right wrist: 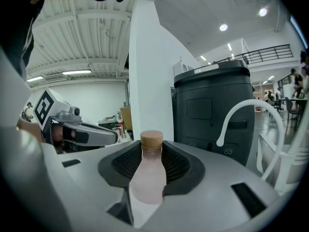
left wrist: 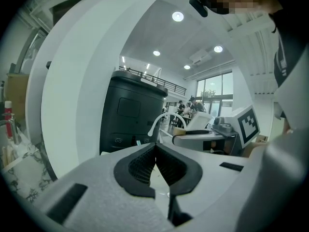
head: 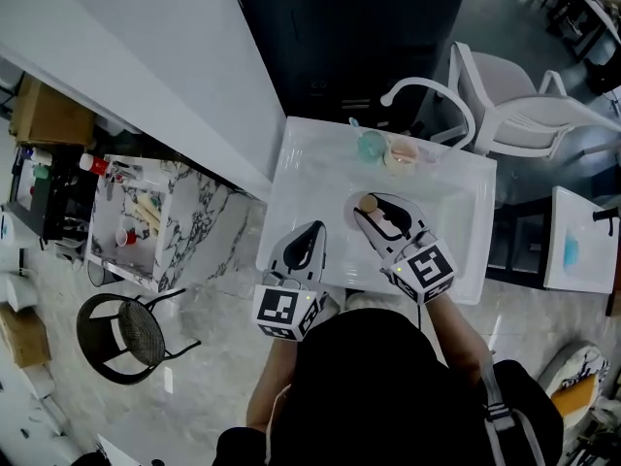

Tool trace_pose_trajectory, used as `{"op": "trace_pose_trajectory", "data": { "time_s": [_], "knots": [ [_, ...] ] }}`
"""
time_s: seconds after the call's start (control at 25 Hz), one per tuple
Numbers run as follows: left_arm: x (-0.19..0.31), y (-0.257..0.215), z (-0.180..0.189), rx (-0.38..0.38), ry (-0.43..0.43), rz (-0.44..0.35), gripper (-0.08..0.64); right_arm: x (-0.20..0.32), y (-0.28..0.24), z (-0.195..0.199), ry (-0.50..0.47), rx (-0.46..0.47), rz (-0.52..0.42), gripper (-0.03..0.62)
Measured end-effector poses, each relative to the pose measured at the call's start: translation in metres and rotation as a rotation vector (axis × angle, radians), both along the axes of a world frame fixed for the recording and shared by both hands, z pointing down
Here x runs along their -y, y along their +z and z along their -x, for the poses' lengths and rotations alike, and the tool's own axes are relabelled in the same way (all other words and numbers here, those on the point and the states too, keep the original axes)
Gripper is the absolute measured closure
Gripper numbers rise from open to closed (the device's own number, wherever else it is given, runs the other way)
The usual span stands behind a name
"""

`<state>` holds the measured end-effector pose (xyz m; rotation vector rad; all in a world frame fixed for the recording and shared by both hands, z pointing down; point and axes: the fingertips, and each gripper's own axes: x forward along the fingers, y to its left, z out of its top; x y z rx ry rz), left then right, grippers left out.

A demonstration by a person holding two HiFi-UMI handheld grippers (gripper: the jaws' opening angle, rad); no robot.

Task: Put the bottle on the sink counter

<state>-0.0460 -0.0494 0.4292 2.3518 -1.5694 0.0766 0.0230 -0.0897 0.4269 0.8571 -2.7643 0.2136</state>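
- Head view: above the person, facing steeply down; takes in the whole sink counter from its near edge.
- Left gripper view: rides the left gripper, close behind its jaws, facing roughly level across the counter.
- Right gripper view: likewise on the right gripper.
- Shared by all three: faucet and black cabinet beyond the far edge.

The bottle is small, pale pink and frosted, with a tan cap (cork-coloured). It stands upright at lower centre of the right gripper view, pinched between the right tool and its dark pads. In the head view it is above the white desk, mid-frame.
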Motion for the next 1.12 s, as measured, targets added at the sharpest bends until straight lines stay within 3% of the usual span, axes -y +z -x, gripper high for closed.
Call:
{"op": "trace_pose_trajectory", "data": {
  "time_s": [1.12],
  "knots": [
    [0.051,0.026,0.065,-0.010,0.064,0.037,0.541,0.093,0.080,0.091,0.077,-0.028,-0.009,0.460]
  ]
}}
